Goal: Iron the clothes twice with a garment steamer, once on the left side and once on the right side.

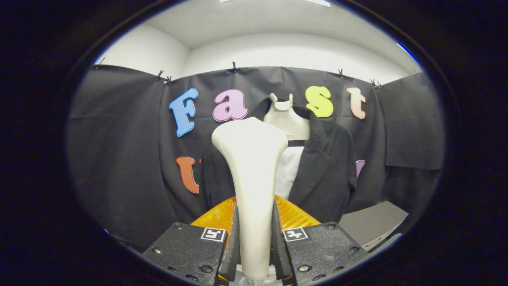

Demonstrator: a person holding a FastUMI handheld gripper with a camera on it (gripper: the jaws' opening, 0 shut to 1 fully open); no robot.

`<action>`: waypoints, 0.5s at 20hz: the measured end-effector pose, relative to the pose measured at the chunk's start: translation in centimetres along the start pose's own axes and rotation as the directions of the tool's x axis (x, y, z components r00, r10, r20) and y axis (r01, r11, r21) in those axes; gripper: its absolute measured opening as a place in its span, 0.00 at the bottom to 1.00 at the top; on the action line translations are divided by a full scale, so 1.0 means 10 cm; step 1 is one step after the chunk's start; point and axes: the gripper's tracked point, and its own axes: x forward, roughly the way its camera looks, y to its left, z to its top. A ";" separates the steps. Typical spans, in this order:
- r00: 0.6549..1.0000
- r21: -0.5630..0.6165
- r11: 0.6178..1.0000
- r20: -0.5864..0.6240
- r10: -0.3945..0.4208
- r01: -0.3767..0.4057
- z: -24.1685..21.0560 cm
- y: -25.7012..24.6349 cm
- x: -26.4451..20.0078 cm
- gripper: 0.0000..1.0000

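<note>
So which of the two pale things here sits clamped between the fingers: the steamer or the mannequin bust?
The garment steamer: the hand-held gripper grips its handle with both fingers. The bust stands beyond, wearing the dark jacket.

Overhead light is brightening the ceiling (254, 24); fisheye is bending edges; dark jacket (325, 167) is losing detail.

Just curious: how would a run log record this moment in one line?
claw: shut on garment steamer | steamer head: raised before dark jacket | contact: cannot tell
</note>
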 end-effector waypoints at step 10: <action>0.996 -0.076 0.996 -0.079 -0.051 0.045 -0.43 0.28 0.60 0.39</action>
